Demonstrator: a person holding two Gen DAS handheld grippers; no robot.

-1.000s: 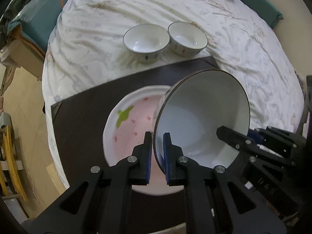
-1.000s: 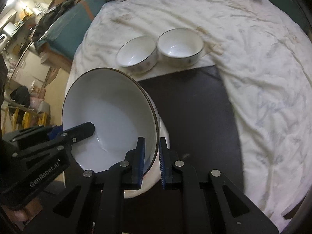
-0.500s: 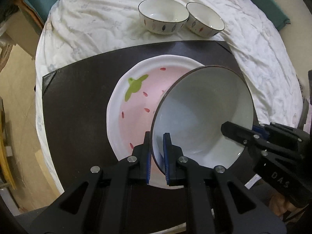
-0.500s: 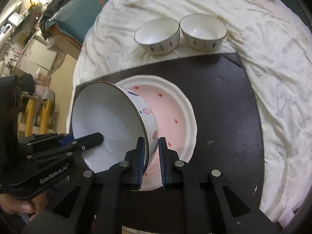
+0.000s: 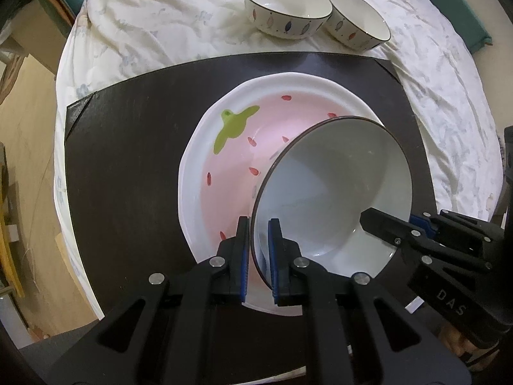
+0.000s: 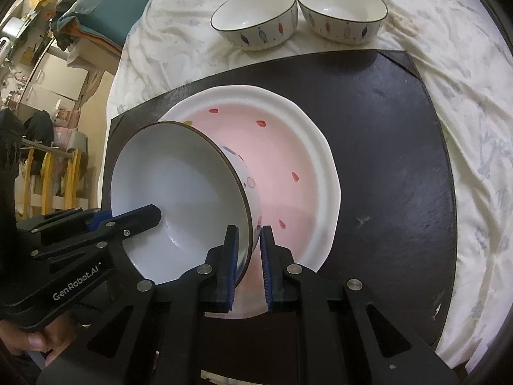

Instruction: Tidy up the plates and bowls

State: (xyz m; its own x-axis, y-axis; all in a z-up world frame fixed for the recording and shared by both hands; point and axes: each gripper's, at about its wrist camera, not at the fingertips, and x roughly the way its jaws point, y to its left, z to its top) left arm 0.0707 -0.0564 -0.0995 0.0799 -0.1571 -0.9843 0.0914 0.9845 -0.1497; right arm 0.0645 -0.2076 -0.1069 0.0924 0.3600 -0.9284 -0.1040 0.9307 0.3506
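Black "GenRobot.AI" left gripper [image 6: 134,221]

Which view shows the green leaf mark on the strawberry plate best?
The left wrist view: the green leaf mark lies fully exposed on the strawberry plate. In the right wrist view the held large bowl covers that side of the plate, so the leaf is hidden.

White lettering reading "GenRobot.AI" is showing on the black body of the left gripper [image 6: 154,216], seen from the right wrist view. The letters "DAS" are showing in pale print on the black body of the right gripper [image 5: 365,218], seen from the left wrist view.
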